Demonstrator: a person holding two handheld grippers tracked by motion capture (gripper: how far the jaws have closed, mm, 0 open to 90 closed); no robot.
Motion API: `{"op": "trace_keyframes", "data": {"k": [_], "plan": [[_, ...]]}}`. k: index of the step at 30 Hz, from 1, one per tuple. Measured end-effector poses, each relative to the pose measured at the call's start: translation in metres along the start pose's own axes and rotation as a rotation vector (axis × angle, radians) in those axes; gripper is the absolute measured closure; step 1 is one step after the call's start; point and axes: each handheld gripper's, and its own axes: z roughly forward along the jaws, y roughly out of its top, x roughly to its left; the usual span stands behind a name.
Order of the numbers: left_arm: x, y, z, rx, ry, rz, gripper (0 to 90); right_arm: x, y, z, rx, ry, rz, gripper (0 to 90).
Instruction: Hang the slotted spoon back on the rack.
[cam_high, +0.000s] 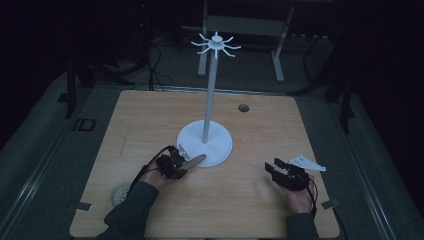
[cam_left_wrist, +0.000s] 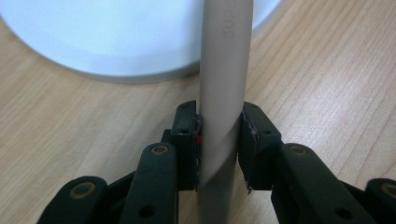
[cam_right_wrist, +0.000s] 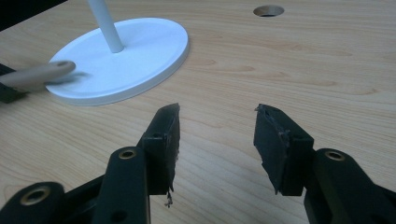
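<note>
Handle (cam_left_wrist: 222, 93): a smooth beige-grey rod, round in section, with faint raised lettering near its far end that was too blurred to read. Its rounded tip had a small hole, seen in the right gripper view (cam_right_wrist: 39, 74). It was clamped between the jaws of the left gripper (cam_left_wrist: 219, 144), pads pressed against both its sides. In the high view the handle (cam_high: 194, 160) lay low over the desk (cam_high: 150, 125), its tip reaching over the near left edge of the white stand base (cam_high: 220, 145). What was on its other end was hidden behind the gripper and hand (cam_high: 150, 175); a small pale part showed just beyond the gripper, too small to make out. In the left gripper view both ends were cut off by the frame. Its long axis ran from the left gripper toward the right and slightly away, tip pointing at the base, roughly level with the desk

The stand's pole (cam_high: 210, 95) rose upright to a ring of curved hooks (cam_high: 216, 45). The right gripper (cam_right_wrist: 217, 140) sat well apart at the desk's right, jaws open and empty above bare wood. A round hole (cam_high: 243, 107) lay in the desk beyond the stand
</note>
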Motion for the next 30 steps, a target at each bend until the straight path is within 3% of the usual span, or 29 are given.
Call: {"op": "trace_keyframes", "data": {"k": [12, 30], "plan": [[-0.012, 0.015, -0.018, -0.110, 0.007, 0.021, 70.5, 0.000, -0.001, 0.001, 0.004, -0.012, -0.001, 50.7], [-0.024, 0.046, -0.039, -0.252, 0.043, -0.014, 71.2, -0.002, -0.001, 0.001, -0.001, -0.021, 0.003, 50.3]]}}
